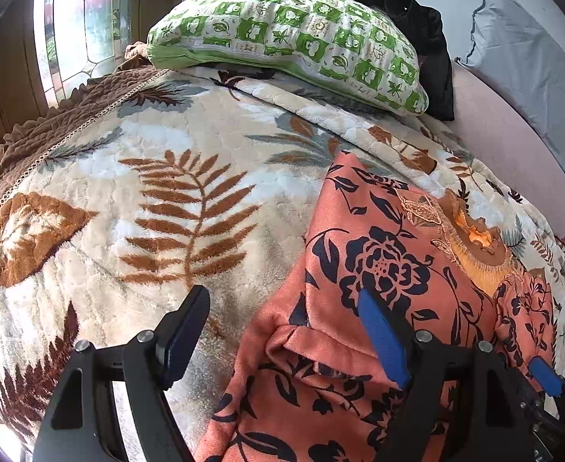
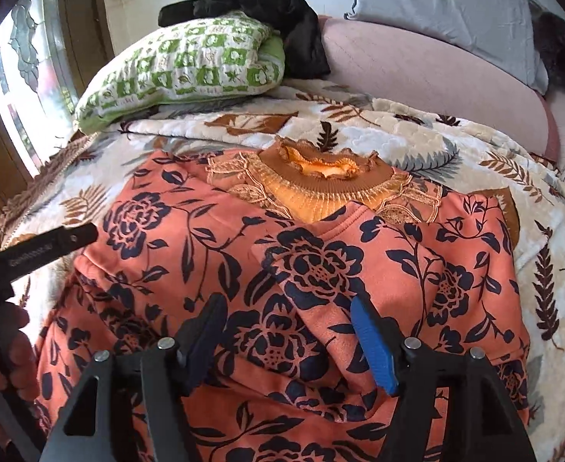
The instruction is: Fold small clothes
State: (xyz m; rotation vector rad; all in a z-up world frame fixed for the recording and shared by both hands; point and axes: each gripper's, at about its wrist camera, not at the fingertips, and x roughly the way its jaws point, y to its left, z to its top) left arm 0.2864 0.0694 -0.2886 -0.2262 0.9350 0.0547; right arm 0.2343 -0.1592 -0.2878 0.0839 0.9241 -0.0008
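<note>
- My left gripper hangs low over the bed with its fingers spread wide; the left black finger sits over the leaf-print blanket, the blue-padded one over the orange floral top. Nothing is pinched.
- My right gripper hovers above the middle of the orange floral top, fingers spread apart and holding nothing.
- In the right wrist view, the left gripper's body enters at the left edge, with a hand around its handle at lower left.
- That black body carries small pale lettering, too blurred for me to read.
- The top lies flat on the blanket, taking up the centre and bottom of the right wrist frame; its ruffled brown-orange collar points to the top of the frame, toward the green checked pillow, so its long axis runs bottom to top.
- One sleeve looks folded across the front.
- A black garment lies behind the pillow, a grey pillow at upper right.
</note>
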